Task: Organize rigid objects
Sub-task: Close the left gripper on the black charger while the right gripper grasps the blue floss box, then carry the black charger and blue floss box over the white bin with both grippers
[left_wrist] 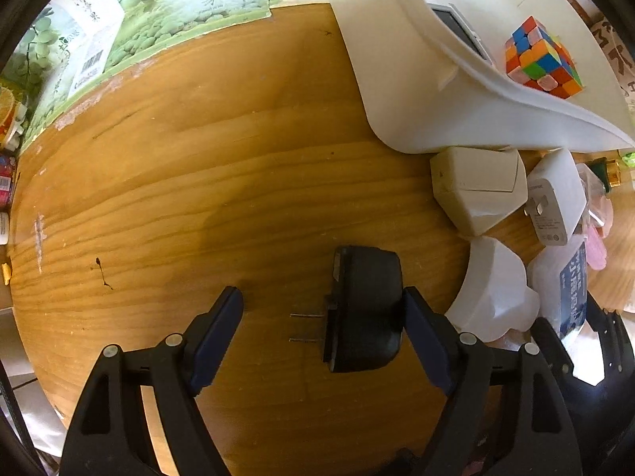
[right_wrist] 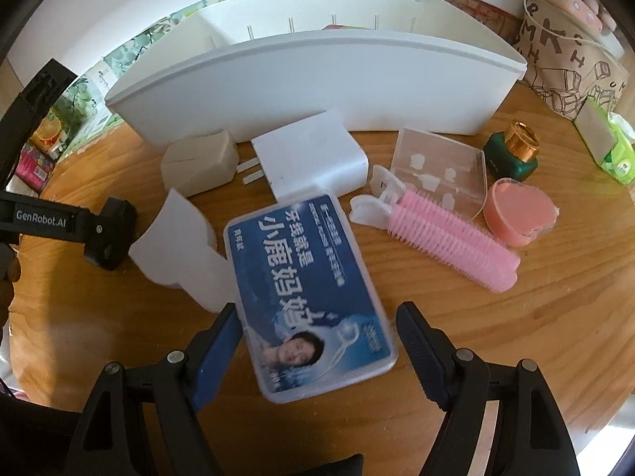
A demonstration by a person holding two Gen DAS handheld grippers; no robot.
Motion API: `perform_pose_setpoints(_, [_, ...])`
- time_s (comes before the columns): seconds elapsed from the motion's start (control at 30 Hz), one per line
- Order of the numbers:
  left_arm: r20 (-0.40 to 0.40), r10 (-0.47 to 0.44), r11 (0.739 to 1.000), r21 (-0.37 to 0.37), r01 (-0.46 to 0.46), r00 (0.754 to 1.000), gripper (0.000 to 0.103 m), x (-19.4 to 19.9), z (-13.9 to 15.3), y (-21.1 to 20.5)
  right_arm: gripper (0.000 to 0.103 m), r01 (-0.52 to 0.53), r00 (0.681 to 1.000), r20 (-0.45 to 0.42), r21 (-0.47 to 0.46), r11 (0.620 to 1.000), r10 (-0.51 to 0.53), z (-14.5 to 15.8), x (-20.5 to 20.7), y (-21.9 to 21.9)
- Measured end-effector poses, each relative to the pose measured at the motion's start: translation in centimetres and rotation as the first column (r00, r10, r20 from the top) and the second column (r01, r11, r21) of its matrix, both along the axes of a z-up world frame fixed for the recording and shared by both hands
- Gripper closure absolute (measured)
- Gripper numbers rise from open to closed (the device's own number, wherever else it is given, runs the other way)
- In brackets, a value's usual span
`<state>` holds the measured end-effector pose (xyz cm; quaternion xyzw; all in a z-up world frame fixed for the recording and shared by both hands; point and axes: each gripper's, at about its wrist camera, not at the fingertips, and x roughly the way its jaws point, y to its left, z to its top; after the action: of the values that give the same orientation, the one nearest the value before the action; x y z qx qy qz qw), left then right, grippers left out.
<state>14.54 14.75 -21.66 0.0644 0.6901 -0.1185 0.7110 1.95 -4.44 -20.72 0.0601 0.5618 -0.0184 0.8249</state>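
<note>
Left gripper [left_wrist: 323, 309]: spread wide over the table [left_wrist: 198, 166], right pad touching the black plug [left_wrist: 363, 309], left pad well clear of it.
Black plug: lying on the wood between the fingers, prongs toward the left pad.
Right gripper [right_wrist: 315, 331]: spread wide, straddling the near end of the floss box [right_wrist: 305, 297]; left pad at its edge, right pad apart.
Floss box: flat on the table, blue label up, tilted.
White bin [left_wrist: 401, 91]: behind, holding a cube [left_wrist: 541, 57].
Beside the floss box: pink roller [right_wrist: 448, 238], white charger [right_wrist: 309, 158], beige adapter [right_wrist: 198, 164], green jar [right_wrist: 514, 150].
</note>
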Motion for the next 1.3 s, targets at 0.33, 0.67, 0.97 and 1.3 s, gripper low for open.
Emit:
perform_pose_setpoints(0.33, [0.028,0.002,0.998,-0.063,0.000,1.000,0.050,-0.1,0.6,0.1,0.037,-0.036,0.999,0.012,-0.009,0.999,0.036,-0.1,1.4,1.7])
perform_pose_setpoints(0.67, [0.002,0.035,0.990,-0.137,-0.034,0.999,0.061,-0.4,1.3,0.1,0.038,-0.028,0.998,0.060,-0.004,1.000,0.028,1.3,-1.1,1.5])
perform_pose_setpoints(0.97, [0.046,0.053,0.979,-0.199,-0.043,0.998,0.063,-1.8,3.3,1.1,0.039,-0.029,0.989,0.144,-0.007,1.000,0.029,4.1,-2.9,2.0])
perform_pose_setpoints(1.3, [0.115,0.046,0.974,-0.226,-0.019,0.992,0.063,-4.5,5.7,2.0,0.039,-0.056,0.965,0.257,-0.019,0.998,0.059,8.6,-3.6,2.2])
